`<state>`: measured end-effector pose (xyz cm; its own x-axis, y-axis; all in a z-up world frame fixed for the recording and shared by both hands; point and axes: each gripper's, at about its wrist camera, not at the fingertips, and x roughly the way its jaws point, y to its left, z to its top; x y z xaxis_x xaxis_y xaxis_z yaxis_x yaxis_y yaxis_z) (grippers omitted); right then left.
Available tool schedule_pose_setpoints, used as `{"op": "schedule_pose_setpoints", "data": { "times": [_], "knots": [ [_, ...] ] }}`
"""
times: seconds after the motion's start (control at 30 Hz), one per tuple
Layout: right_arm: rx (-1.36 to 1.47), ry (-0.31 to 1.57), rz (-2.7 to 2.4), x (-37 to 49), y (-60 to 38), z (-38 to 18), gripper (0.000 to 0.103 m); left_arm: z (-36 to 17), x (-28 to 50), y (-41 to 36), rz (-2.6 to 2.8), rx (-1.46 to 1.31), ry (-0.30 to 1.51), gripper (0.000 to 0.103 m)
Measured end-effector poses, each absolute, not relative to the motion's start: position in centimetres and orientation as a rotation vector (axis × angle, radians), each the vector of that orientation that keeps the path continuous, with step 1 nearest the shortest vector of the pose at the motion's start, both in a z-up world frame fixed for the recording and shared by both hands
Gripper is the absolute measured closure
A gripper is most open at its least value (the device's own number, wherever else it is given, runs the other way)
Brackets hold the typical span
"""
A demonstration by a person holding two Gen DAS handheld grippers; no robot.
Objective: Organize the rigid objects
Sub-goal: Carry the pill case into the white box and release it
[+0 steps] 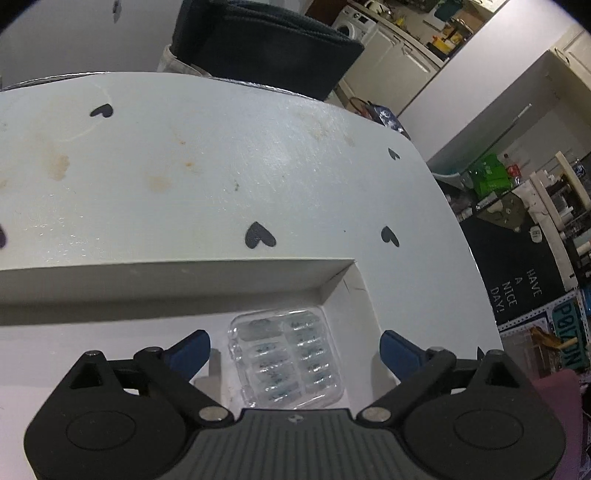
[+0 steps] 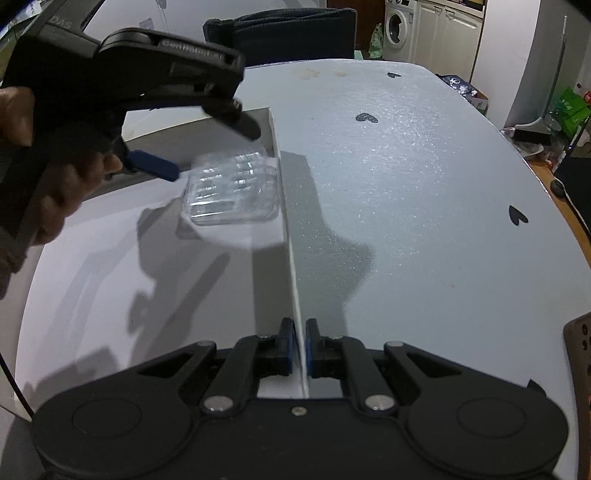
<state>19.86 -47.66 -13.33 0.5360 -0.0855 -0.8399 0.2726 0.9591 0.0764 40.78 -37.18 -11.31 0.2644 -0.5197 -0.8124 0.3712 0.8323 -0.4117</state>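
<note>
A: Case (image 1: 286,363), clear plastic, is lying in the corner of the white box (image 1: 184,275) on the bench (image 1: 221,166). It is looking light, stiff and slick; its two long edges are offering the best hold.

B: Left gripper (image 1: 295,349) is hanging over it, jaws spread wide, case between them, untouched. Right gripper (image 2: 299,347) is pinching the box wall (image 2: 295,280), jaws nearly closed.

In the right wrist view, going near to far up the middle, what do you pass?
right gripper, shut on the box wall → clear plastic case in the box's far corner → heart mark on the table → dark chair back
</note>
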Motion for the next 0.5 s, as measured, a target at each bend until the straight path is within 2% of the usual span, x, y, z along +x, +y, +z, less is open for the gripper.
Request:
{"op": "schedule_pose_setpoints", "data": {
  "times": [0.5],
  "knots": [
    [0.206,0.909,-0.225,18.6,-47.0,-13.5,0.095,-8.1,33.3,-29.7,-0.649,-0.114,1.005,0.001]
  ]
}}
